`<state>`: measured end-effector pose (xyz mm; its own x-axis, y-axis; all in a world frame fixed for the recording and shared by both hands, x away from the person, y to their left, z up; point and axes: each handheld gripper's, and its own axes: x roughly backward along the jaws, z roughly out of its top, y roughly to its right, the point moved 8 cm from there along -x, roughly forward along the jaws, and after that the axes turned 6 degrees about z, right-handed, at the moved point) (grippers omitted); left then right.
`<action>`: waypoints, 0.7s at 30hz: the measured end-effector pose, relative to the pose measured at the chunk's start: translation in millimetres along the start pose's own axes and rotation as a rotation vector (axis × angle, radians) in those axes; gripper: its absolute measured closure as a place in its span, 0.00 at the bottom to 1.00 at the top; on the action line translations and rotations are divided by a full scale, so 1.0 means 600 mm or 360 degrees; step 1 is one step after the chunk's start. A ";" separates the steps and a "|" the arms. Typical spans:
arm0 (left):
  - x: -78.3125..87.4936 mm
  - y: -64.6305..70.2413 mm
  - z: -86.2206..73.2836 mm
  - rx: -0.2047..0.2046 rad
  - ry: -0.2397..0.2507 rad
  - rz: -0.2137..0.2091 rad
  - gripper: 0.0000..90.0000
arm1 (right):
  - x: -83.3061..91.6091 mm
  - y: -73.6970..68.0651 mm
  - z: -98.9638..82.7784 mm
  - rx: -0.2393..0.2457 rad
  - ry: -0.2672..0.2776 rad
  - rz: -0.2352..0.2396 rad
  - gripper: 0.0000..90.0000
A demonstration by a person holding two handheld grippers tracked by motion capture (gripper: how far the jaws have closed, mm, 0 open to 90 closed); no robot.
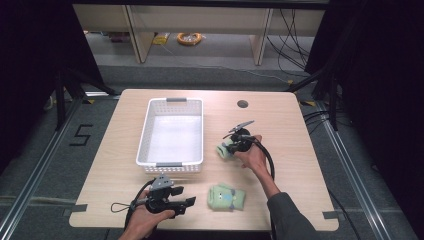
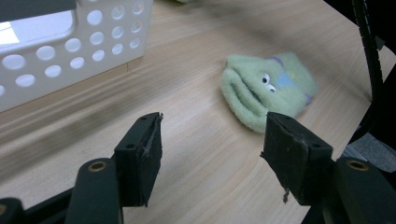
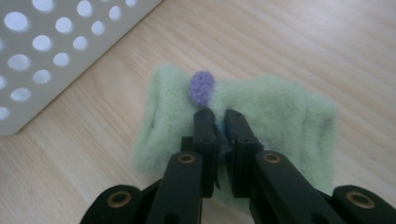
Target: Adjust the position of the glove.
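Observation:
Two fuzzy green socks lie on the wooden table. One green sock (image 1: pixel 222 150) (image 3: pixel 285 116), marked with a purple knob (image 3: pixel 201 86), sits right of the basket, and my right gripper (image 1: pixel 231 145) (image 3: pixel 219 117) is shut on a pinch of its fabric from above. The other green sock (image 1: pixel 227 197) (image 2: pixel 266 88), with a small face on it, rests near the front edge. My left gripper (image 1: pixel 184 196) (image 2: pixel 215 140) hovers low just left of that sock, jaws open and nothing between them.
A white perforated basket (image 1: pixel 145 130) (image 2: pixel 70 51) (image 3: pixel 46 56) stands at the table's middle left. A round cable hole (image 1: pixel 242 104) is at the back right. Black cables trail from both grippers. The table's front edge runs close under the left hand.

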<state>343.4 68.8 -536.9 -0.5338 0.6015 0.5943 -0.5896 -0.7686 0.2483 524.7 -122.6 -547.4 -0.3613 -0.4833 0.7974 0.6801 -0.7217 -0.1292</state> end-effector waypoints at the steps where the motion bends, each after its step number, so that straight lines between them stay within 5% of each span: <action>1: 0.000 0.000 0.000 0.0000 0.0000 0.0000 0.41 | 0.000 0.000 0.000 0.0000 0.0000 0.0000 0.95; 2: 0.000 0.000 0.001 0.0004 0.0001 -0.0030 0.41 | 0.023 0.000 0.001 0.0045 0.0056 -0.0011 0.95; 10: -0.002 0.000 0.001 0.0026 0.0004 -0.0028 0.41 | 0.125 -0.047 -0.014 0.0131 0.0095 0.0081 0.95; 13: -0.001 0.000 0.001 0.0030 0.0007 -0.0030 0.41 | 0.138 -0.062 -0.023 0.0169 0.0178 0.0141 0.95; 21: 0.000 -0.001 0.002 0.0029 0.0008 -0.0031 0.41 | 0.181 -0.124 -0.062 0.0278 0.0158 0.0253 0.95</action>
<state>344.5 68.9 -536.0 -0.5255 0.6175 0.5853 -0.5890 -0.7605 0.2736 410.9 -139.7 -473.3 -0.2961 -0.6365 0.7121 0.8301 -0.5404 -0.1378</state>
